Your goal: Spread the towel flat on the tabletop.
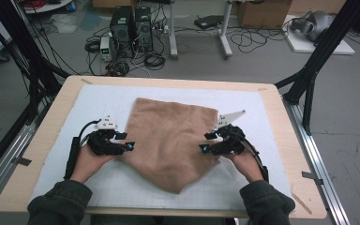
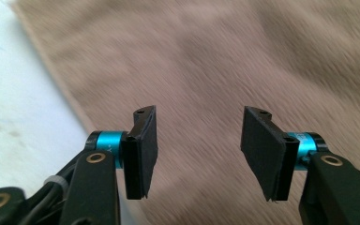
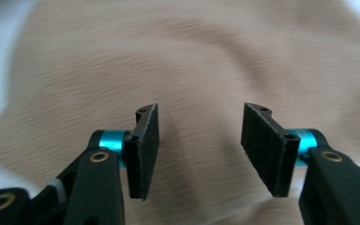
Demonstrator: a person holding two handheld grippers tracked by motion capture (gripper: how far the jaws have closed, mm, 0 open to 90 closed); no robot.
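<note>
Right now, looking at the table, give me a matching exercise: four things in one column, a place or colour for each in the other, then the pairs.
1. towel
2. left tool
3. right tool
4. mat

A. white with a grid, under everything
B. open at the cloth's left edge
C. tan, spread out in the middle
D. open at the cloth's right edge

Pairs: 1-C, 2-B, 3-D, 4-A

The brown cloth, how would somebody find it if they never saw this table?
Look at the wooden table with the white gridded mat on top. In the mat's middle lies the brown cloth, between two black grippers. It is the one soft, fuzzy tan thing there.
</note>
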